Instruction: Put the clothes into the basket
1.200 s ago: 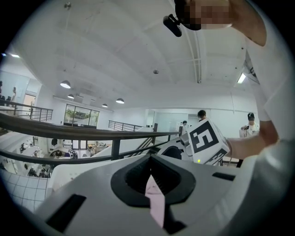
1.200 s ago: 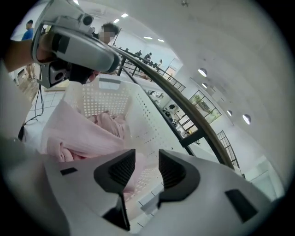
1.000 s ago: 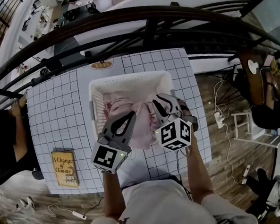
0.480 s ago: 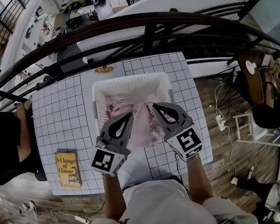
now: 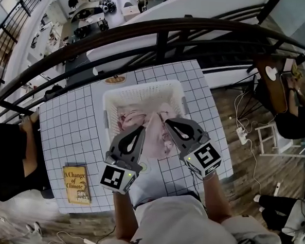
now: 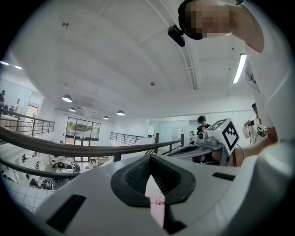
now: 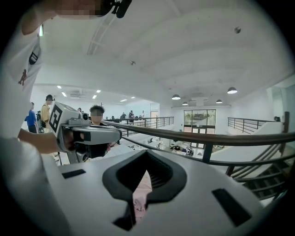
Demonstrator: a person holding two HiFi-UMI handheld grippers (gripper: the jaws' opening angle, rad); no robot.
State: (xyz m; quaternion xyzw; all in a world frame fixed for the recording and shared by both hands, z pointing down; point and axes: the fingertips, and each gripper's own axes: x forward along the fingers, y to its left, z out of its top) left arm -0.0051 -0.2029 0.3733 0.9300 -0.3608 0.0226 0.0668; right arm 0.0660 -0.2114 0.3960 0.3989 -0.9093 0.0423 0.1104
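At the far left, I am seeing a person in black (image 5: 6,156) sitting beside the desk (image 5: 70,124), which is carrying a grid-patterned cover. A yellow book (image 5: 76,184) is lying flat near the desk's near left corner, well apart from everything else. Moving rightward, I am holding the left gripper (image 5: 140,129) above the near edge of the white basket (image 5: 144,87). Its fingers (image 6: 133,177) are pressing together on a fold of the pink garment (image 5: 154,139), and a strip of that cloth is showing in the narrow slit between them in the left gripper view. The garment is hanging between the two grippers, with its lower part lying inside the basket and trailing over the near rim. The basket is standing upright in the middle of the desk. To the right, I am holding the right gripper (image 5: 168,123) just beside the left one, and its fingers (image 7: 159,177) are likewise clamping pink cloth, which is showing between them in the right gripper view. Beyond the desk, a dark curved railing (image 5: 163,29) is running across the head view.
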